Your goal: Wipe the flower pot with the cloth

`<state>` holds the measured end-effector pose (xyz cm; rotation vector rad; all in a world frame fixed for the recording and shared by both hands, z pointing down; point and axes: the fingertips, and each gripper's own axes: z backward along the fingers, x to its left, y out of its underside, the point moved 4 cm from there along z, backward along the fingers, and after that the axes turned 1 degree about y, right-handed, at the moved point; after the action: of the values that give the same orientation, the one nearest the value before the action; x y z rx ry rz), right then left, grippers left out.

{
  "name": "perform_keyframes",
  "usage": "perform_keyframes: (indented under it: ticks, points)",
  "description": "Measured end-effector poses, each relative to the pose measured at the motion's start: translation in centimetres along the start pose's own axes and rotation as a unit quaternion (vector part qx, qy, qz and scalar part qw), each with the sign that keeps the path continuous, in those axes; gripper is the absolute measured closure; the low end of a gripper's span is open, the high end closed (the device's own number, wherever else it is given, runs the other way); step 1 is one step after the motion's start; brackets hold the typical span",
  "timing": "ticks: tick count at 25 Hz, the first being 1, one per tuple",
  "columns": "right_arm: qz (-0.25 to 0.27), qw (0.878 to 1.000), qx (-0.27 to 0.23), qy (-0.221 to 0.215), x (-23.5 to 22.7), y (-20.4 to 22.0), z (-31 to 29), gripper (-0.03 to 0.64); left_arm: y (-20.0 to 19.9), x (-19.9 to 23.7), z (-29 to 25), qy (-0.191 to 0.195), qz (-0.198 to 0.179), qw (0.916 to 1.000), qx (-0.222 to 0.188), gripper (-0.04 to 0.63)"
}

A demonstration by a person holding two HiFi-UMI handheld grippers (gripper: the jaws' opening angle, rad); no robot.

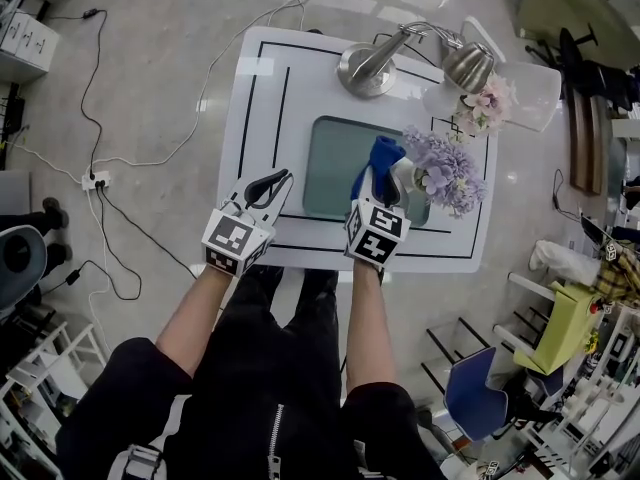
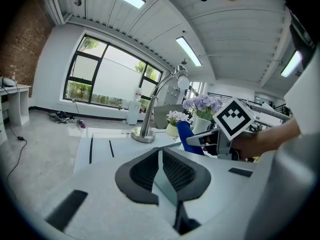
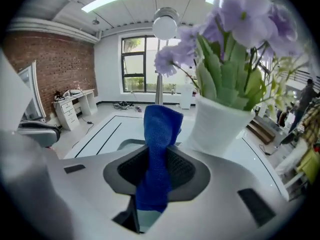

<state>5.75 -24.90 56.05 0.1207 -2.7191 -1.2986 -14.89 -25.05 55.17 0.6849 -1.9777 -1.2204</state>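
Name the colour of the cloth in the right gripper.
Blue; the cloth shows best in the right gripper view.

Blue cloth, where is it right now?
In the head view the blue cloth is clamped in the right hand-held gripper, just left of the white flower pot, over the grey mat.

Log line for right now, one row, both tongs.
right tongs: shut on blue cloth | cloth: beside white flower pot, contact unclear | left tongs: shut, empty, above table
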Motion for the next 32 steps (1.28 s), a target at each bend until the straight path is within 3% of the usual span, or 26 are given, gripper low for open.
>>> perform_keyframes:
  ticks: [10, 19, 25, 32]
  points:
    - [-0.029, 0.996, 0.076, -0.027, 1.3, 4.5, -1.5, 0.517, 0.3, 0.5, 1.3, -0.011, -0.002, 0.9999, 0.002, 0.565]
    - [-0.003, 0.992, -0.014, -0.125, 3.6, 2.0, 3.9, 0.517, -0.3, -2.0, 2.6, -0.025, -0.009, 0.9995, -0.018, 0.565]
    - [0.004, 0.981, -0.069, -0.183, 1.8, 1.1, 10.2, 0.517, -1.6, -8.1, 3.9, -0.044, -0.031, 0.9978, -0.039, 0.565]
    - [-0.005, 0.966, -0.122, -0.228, -2.1, 1.5, 18.6, 0.517, -2.7, -16.5, 6.9, -0.104, -0.037, 0.9912, -0.074, 0.565]
